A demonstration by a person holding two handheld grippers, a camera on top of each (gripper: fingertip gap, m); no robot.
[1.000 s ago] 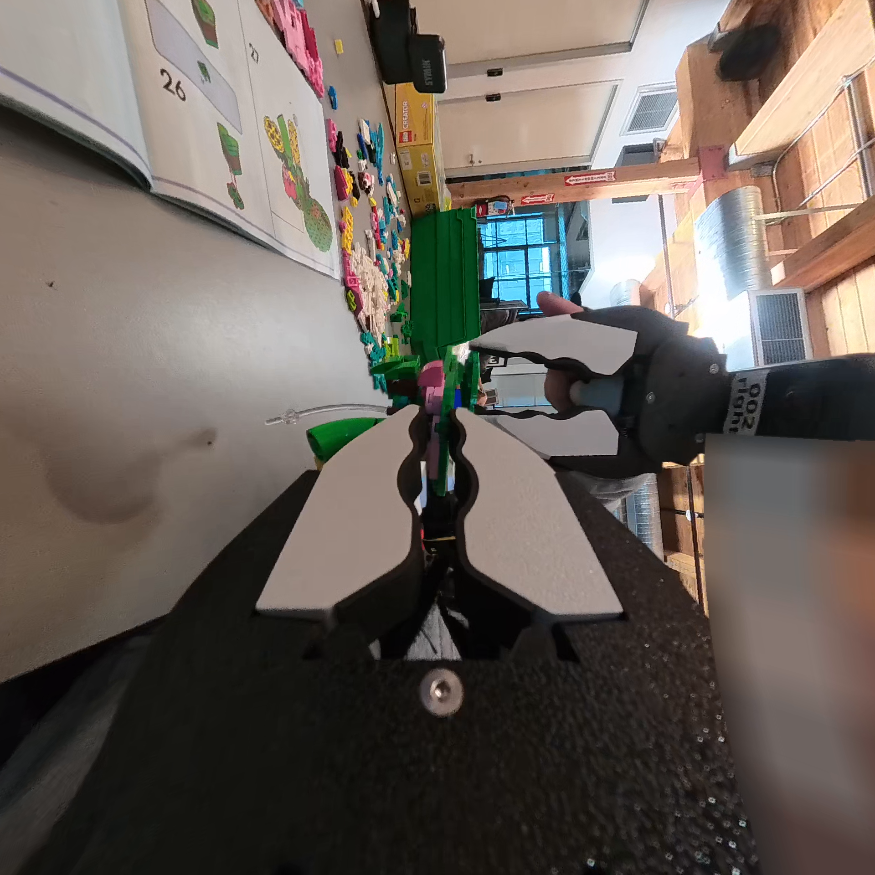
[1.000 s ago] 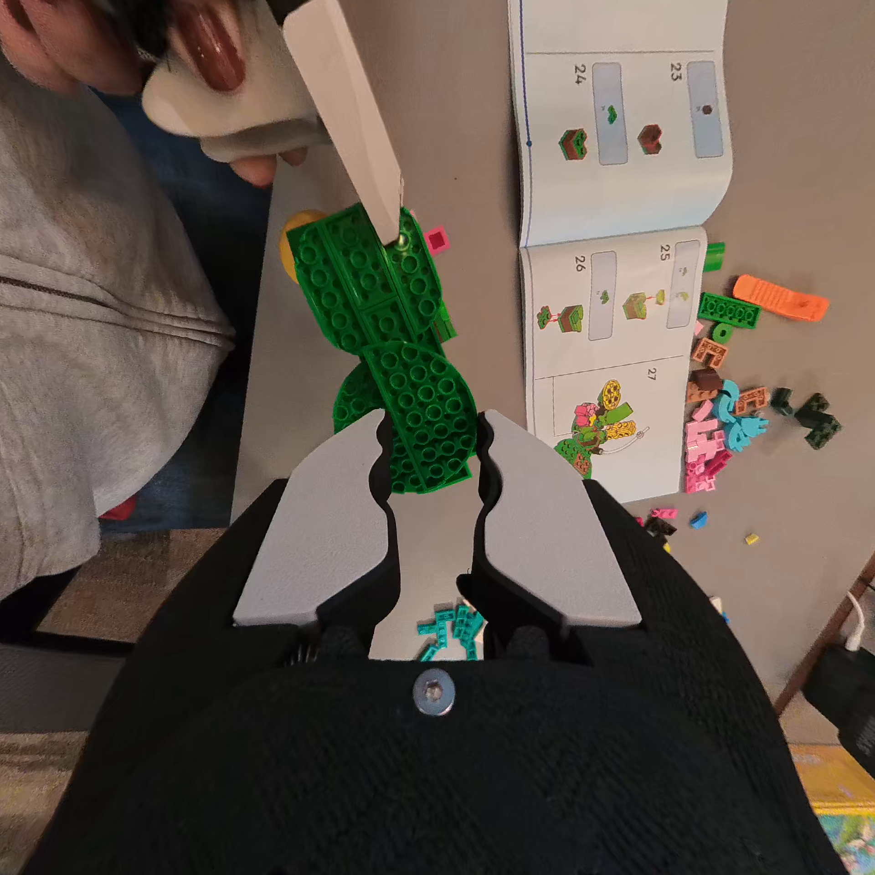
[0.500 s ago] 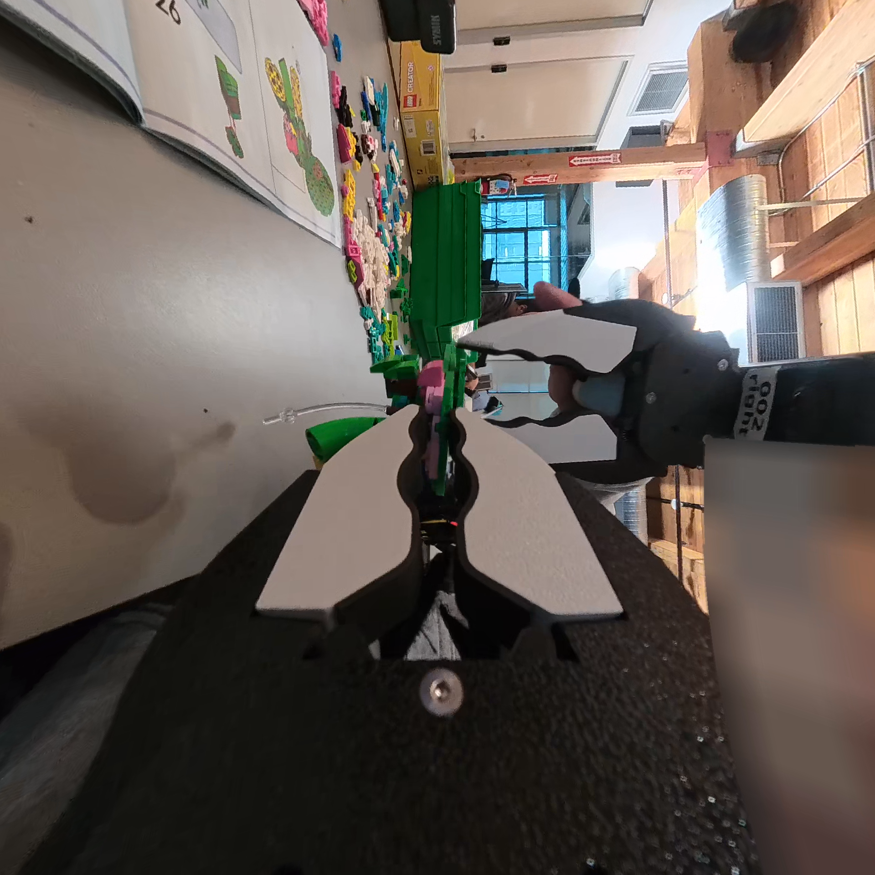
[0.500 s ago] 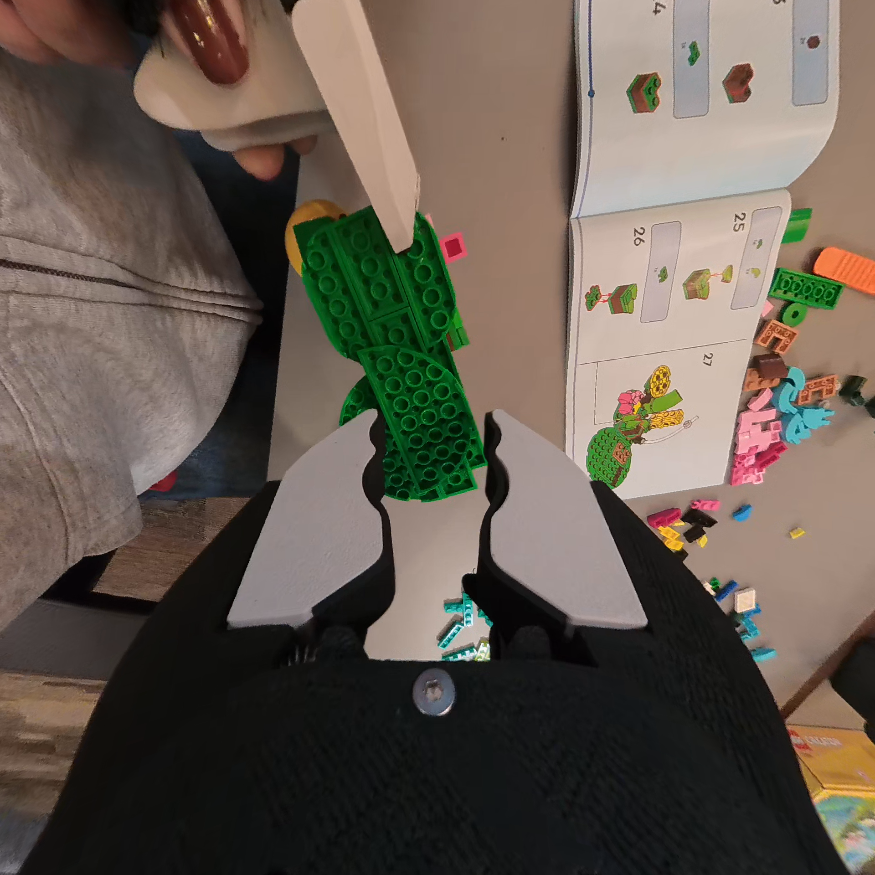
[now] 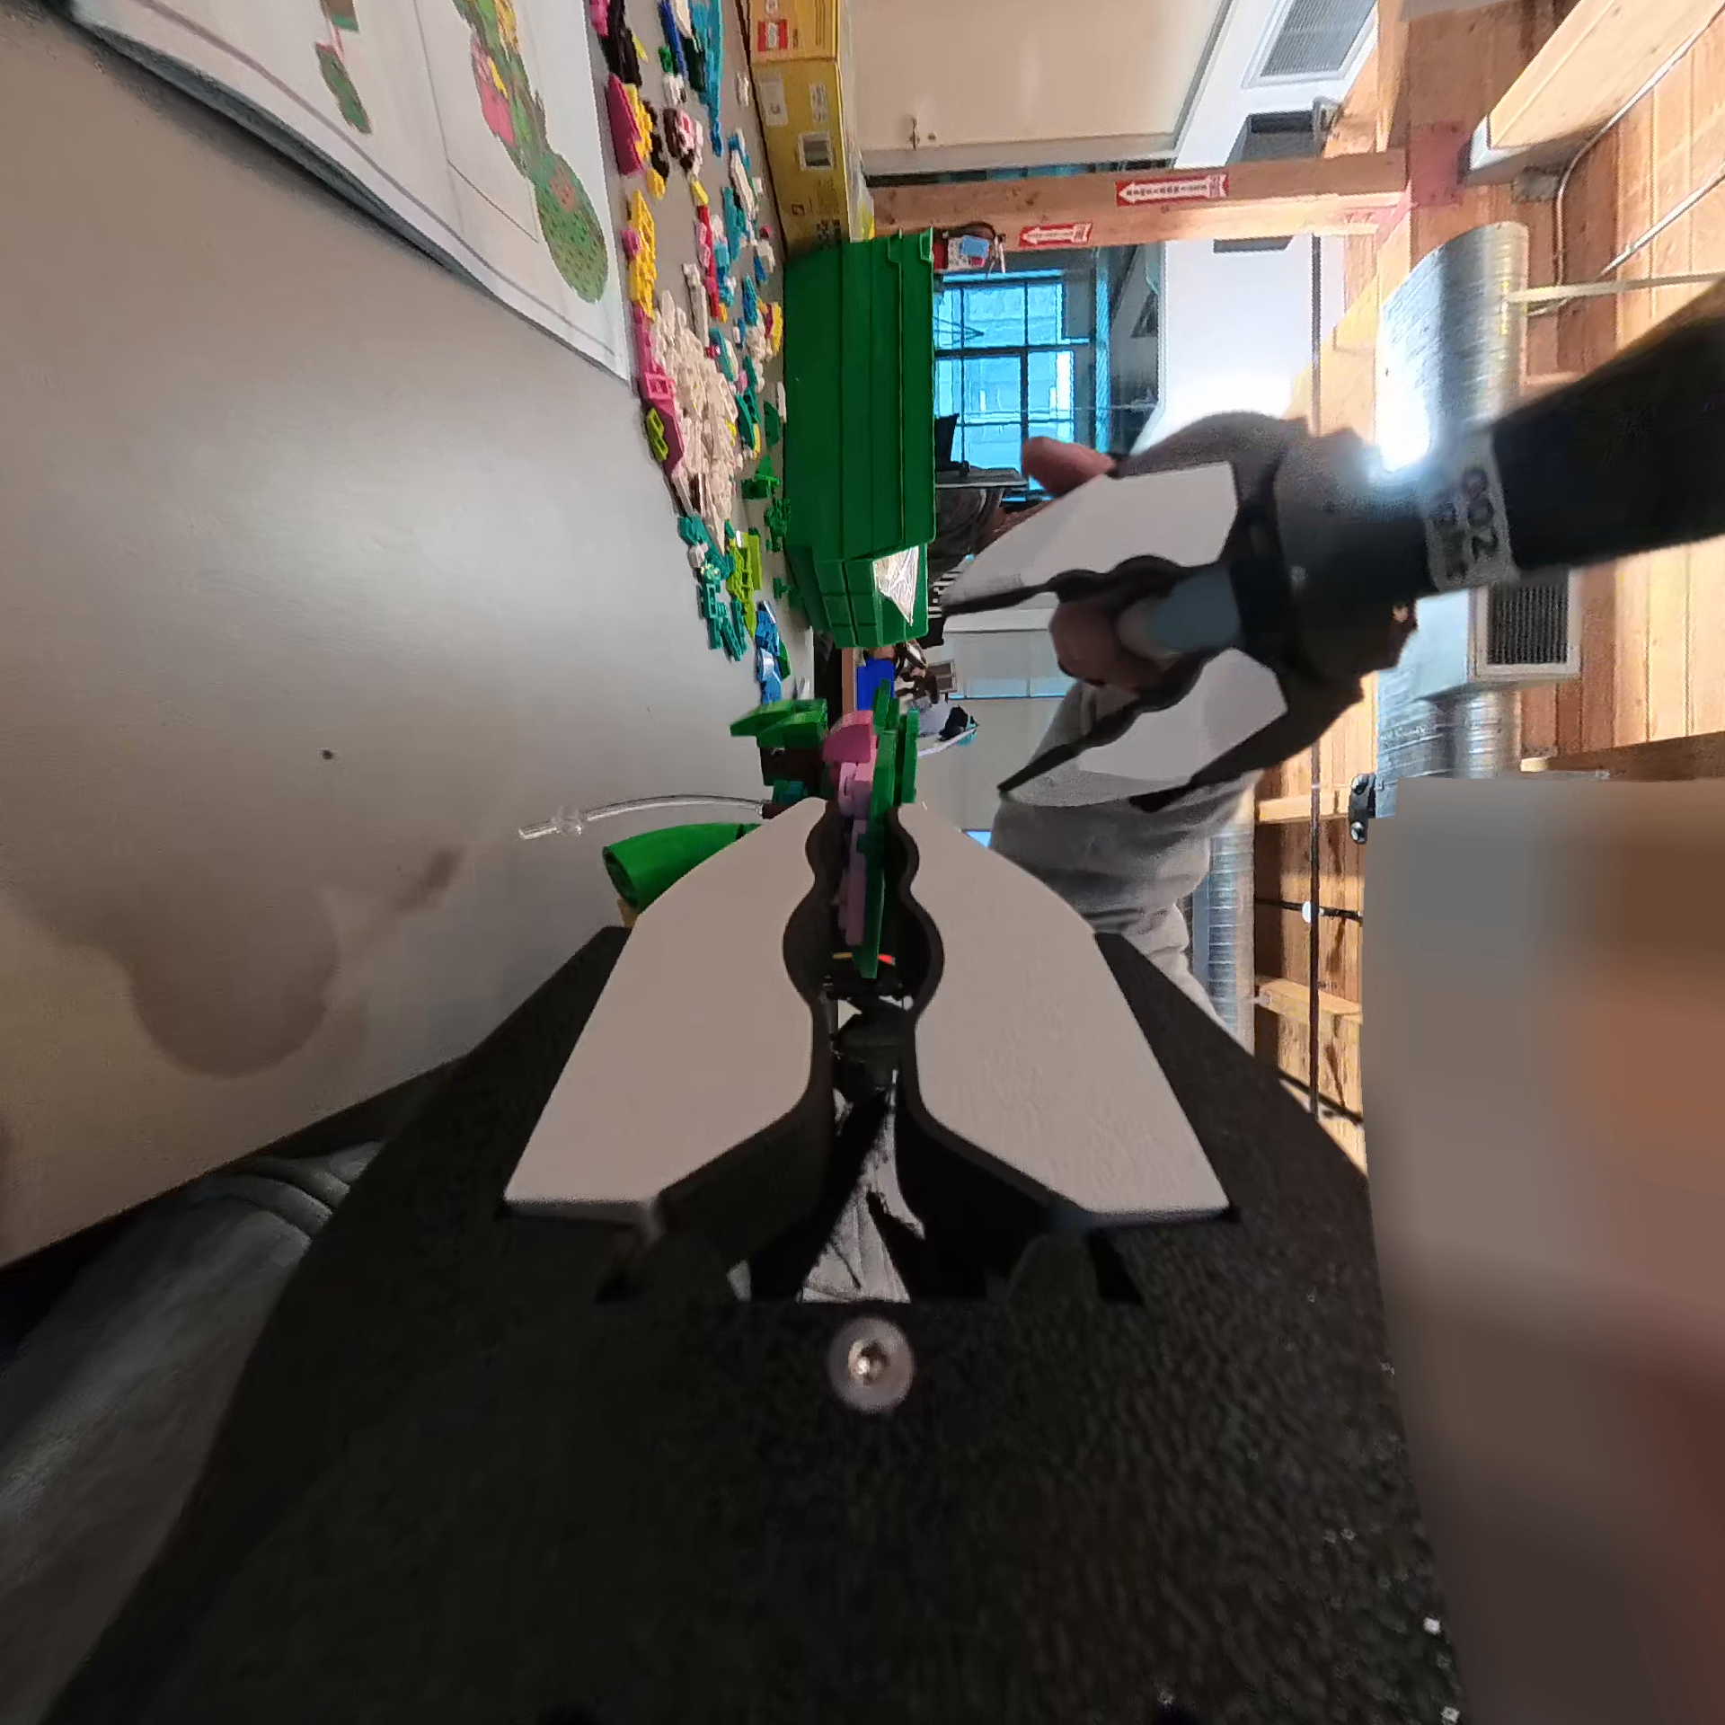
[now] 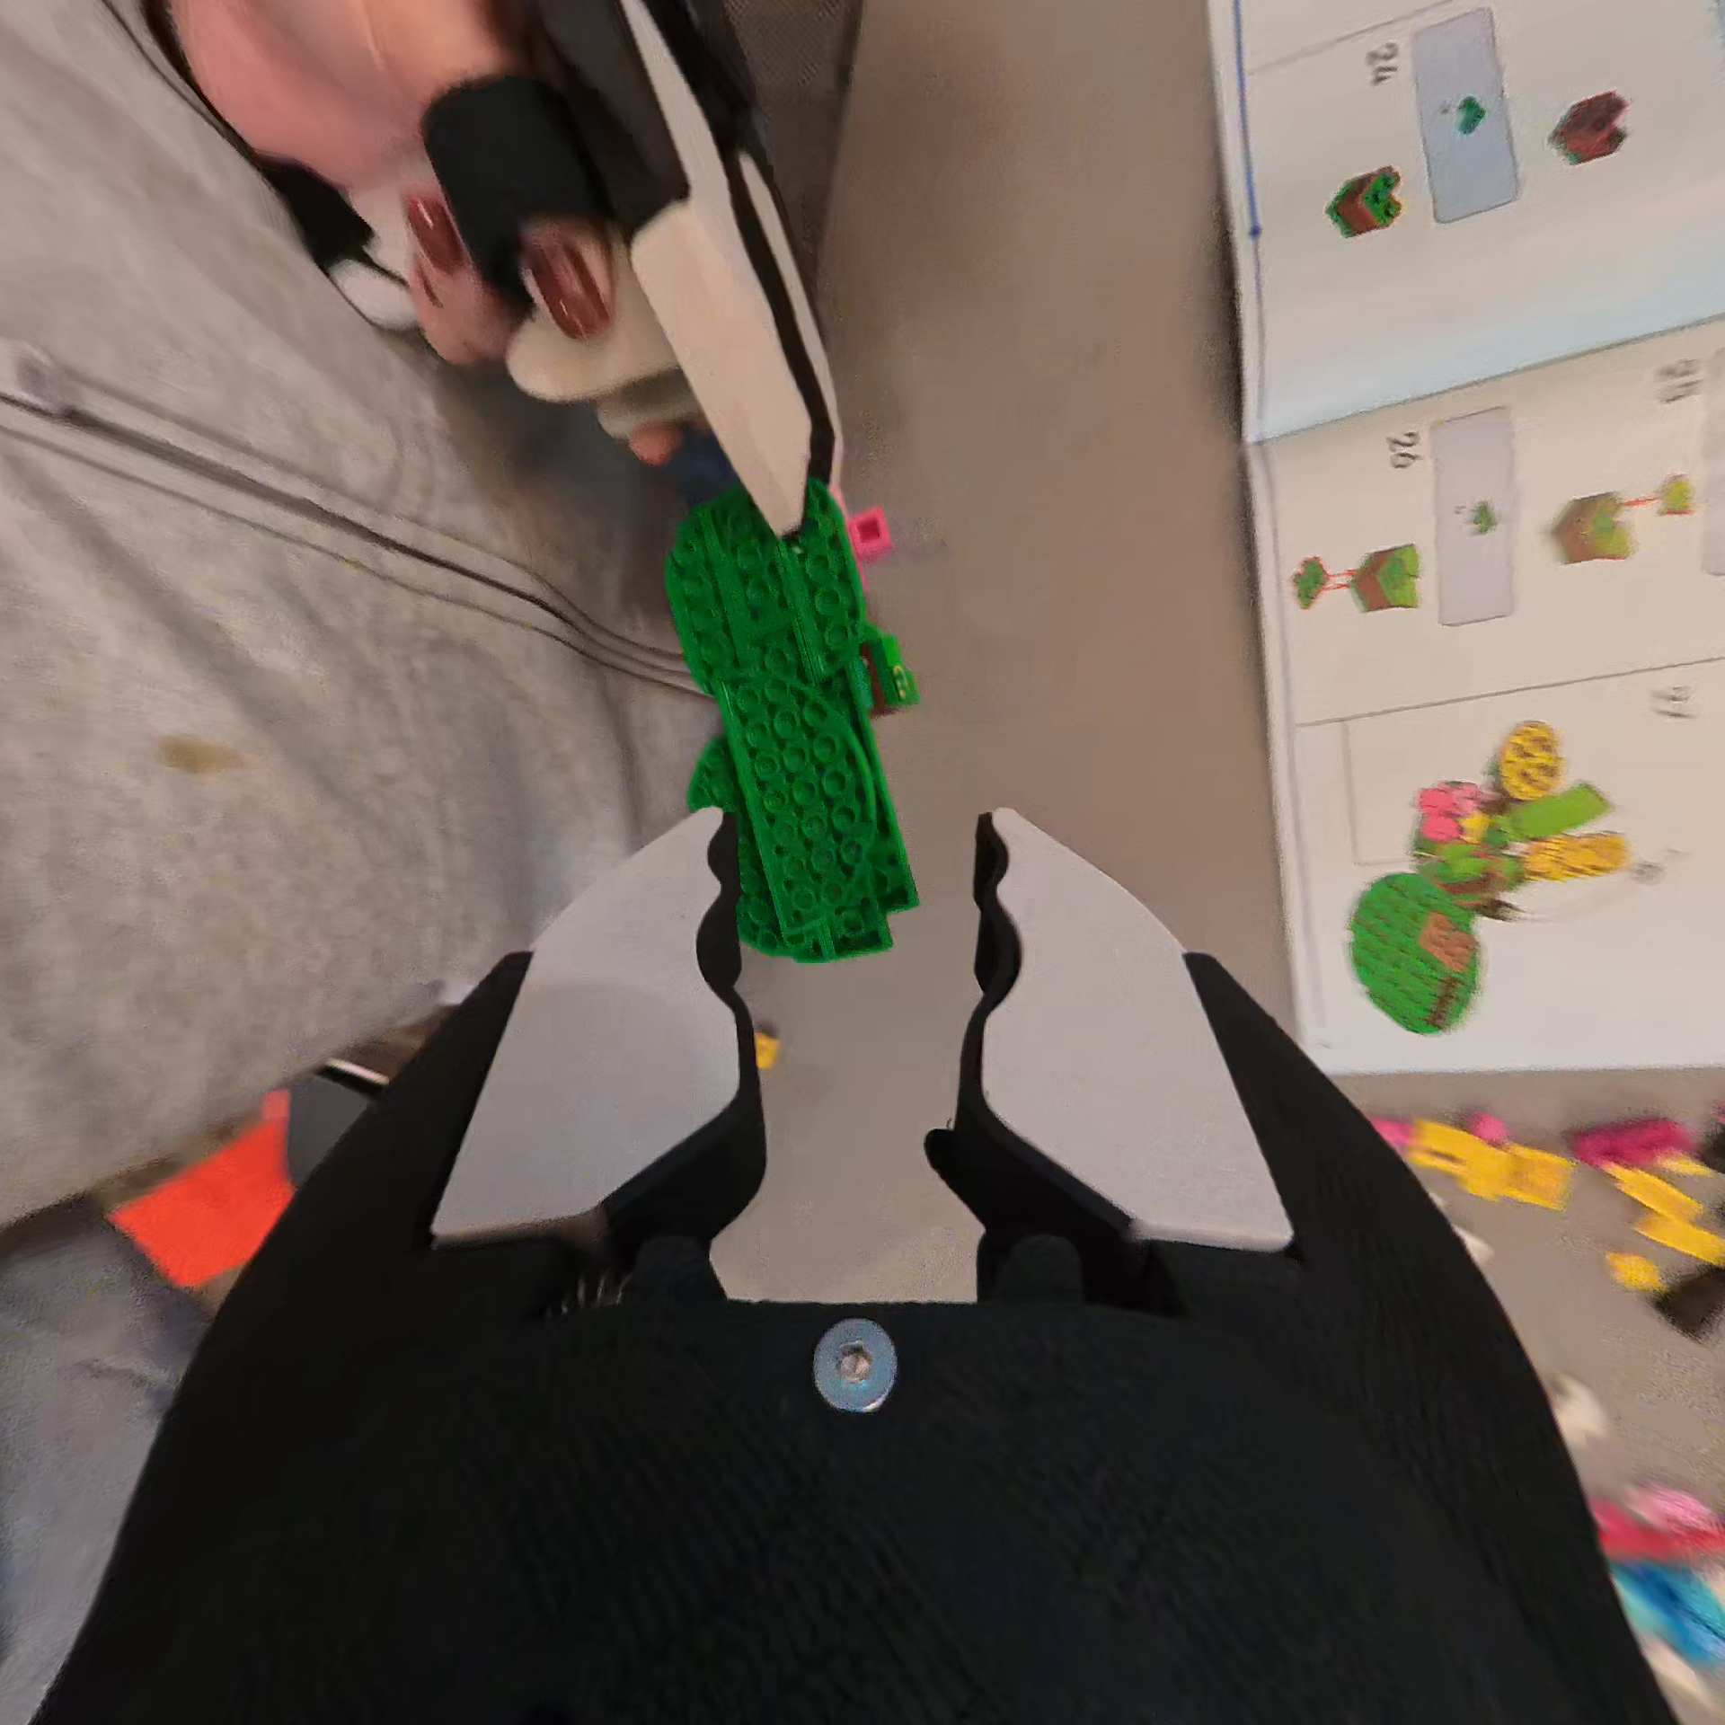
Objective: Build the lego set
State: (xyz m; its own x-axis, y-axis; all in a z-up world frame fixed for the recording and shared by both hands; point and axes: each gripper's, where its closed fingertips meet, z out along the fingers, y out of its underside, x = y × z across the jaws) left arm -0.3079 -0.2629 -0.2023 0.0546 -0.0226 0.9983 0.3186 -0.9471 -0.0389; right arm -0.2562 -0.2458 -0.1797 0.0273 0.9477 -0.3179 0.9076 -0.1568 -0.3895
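Right wrist view: right gripper (image 6: 849,831) has opened wide since a second ago, its right pad clear of the green studded brick-plate assembly (image 6: 793,737). Left gripper (image 5: 863,821) stays clamped on that assembly's far end above the grey tabletop (image 6: 1045,560), so it alone carries the assembly.

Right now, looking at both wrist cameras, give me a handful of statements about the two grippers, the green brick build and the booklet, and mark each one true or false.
1. The left gripper is shut on the green brick build. True.
2. The right gripper is clamped on the build. False: its fingers stand apart, with a clear gap on the right side.
3. An instruction booklet lies open on the grey table. True.
4. The build is entirely green. False: pink pieces show on it.
5. Loose bricks lie scattered on the table. True.
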